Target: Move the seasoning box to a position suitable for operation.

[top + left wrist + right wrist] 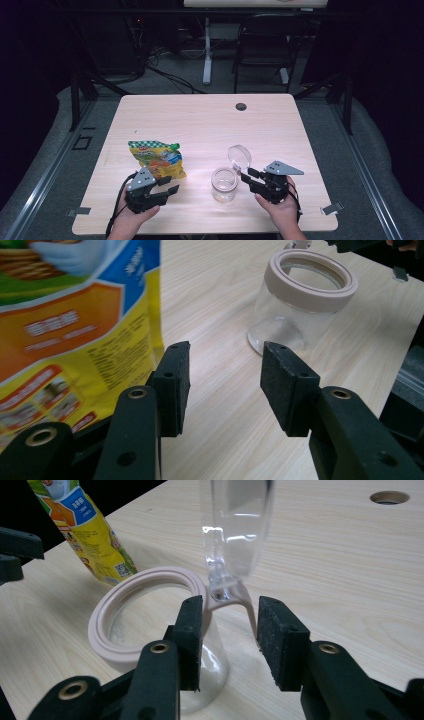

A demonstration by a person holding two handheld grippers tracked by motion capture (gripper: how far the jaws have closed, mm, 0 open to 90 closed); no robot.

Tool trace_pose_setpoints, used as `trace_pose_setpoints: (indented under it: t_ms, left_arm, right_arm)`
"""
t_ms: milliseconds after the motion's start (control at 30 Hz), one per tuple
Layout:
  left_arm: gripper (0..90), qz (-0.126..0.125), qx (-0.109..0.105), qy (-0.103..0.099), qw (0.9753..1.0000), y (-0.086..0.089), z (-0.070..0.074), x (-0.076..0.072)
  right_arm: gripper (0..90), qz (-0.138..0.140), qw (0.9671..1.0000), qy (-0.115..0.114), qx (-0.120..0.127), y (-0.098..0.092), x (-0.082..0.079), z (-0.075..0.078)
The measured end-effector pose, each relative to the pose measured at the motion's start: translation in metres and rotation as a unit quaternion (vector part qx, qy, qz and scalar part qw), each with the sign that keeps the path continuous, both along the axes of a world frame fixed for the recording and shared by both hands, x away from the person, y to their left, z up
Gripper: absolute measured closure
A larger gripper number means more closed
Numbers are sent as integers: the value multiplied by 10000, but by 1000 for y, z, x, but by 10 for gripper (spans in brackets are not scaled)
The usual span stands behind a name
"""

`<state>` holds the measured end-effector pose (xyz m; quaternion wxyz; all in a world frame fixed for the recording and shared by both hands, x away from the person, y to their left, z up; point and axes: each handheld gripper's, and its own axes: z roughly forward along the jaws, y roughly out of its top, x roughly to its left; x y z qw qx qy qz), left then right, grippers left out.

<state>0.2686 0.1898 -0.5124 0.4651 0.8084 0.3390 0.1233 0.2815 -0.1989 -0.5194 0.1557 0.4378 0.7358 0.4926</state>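
Yellow printed snack bag (157,159) lies upper right of the gaping, empty left hand-held gripper (170,186); right hand-held gripper (227,625), parted, straddles the clear glass jar's (223,184) lid hinge.

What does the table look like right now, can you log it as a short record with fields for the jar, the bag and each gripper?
jar: clear glass jar with beige rim, upright, open, looks empty
lid: clear round hinged lid, flipped up behind the rim
bag: yellow and green printed snack bag, lying left of the jar
left gripper: left gripper, jaws open, holding nothing, beside the bag
right gripper: right gripper, jaws open either side of the lid's hinge strap, no grip visible
surface: light wooden table
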Motion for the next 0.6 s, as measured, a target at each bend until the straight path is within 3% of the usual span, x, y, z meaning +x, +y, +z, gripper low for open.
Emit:
trace_pose_setpoints:
  t_ms: [100,167,400,600]
  left_arm:
    - [573,52,-77,18,10000,7,0,2]
    - [613,89,-280,154,9994,16,1,3]
    - [629,141,-335,43,9993,33,7,11]
    - [640,350,-317,73,9989,45,8,19]
  right_arm:
    - [615,-73,10000,-25,2,-5,-3,0]
    - [601,-242,9997,-53,50,-13,-7,0]
    - [576,-375,9990,222,-39,-23,-6,-11]
    - [574,-570,9980,245,85,-32,-7,-14]
